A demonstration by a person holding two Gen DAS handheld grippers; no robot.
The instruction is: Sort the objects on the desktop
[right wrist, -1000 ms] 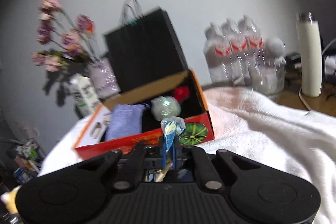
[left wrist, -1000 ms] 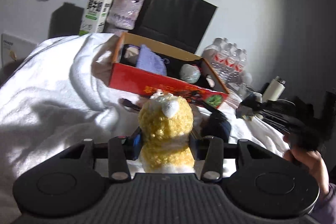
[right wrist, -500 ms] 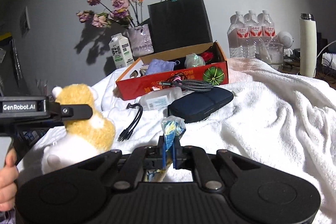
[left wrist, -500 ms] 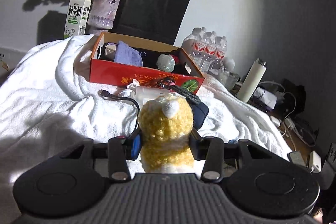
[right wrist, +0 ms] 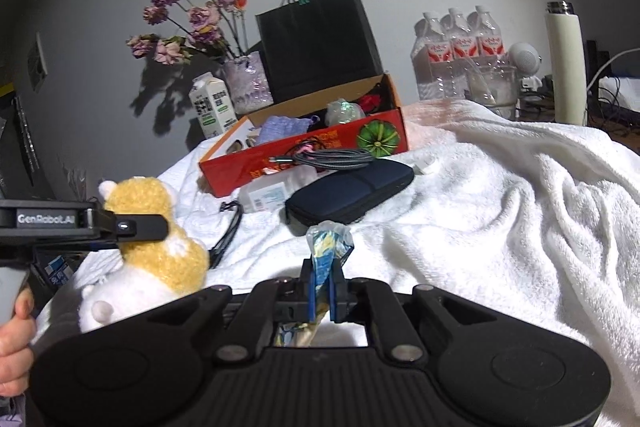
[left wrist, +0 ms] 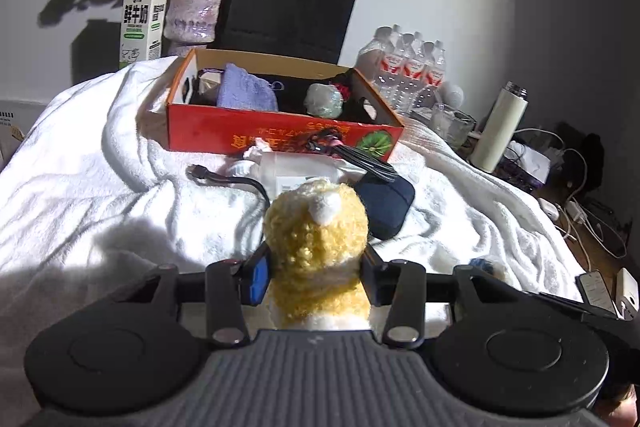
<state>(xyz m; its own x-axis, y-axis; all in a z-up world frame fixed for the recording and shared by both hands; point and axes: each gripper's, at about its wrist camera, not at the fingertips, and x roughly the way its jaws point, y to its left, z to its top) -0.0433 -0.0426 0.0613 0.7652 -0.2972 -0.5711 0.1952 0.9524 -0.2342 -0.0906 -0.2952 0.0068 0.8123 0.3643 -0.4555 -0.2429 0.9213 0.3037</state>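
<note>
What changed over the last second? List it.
The right claw drew back from the red box, which looks farther off now, so the plush toy and left claw entered its view. Both grips stayed: left on the toy, right on the snack wrapper.

Left gripper (left wrist: pixel 316 277) holding a yellow and white plush toy (left wrist: pixel 316 251) above a white towel (left wrist: pixel 100 195).

The gripper's pads press the toy's sides. Beyond it on the towel lie a dark blue pouch (left wrist: pixel 386 203), a black cable (left wrist: pixel 232 181) and a clear plastic bottle (left wrist: pixel 296 169) on its side. Behind these sits an open red cardboard box (left wrist: pixel 280 137) containing a lavender cloth (left wrist: pixel 246 89) and a pale wrapped ball (left wrist: pixel 323 99). Against the wall stand a milk carton (left wrist: pixel 143 23), a vase of dried roses (left wrist: pixel 194 11), a black paper bag (left wrist: pixel 292 13) and packed water bottles (left wrist: pixel 408 69). A white flask (left wrist: pixel 500 127) stands to the right.
</note>
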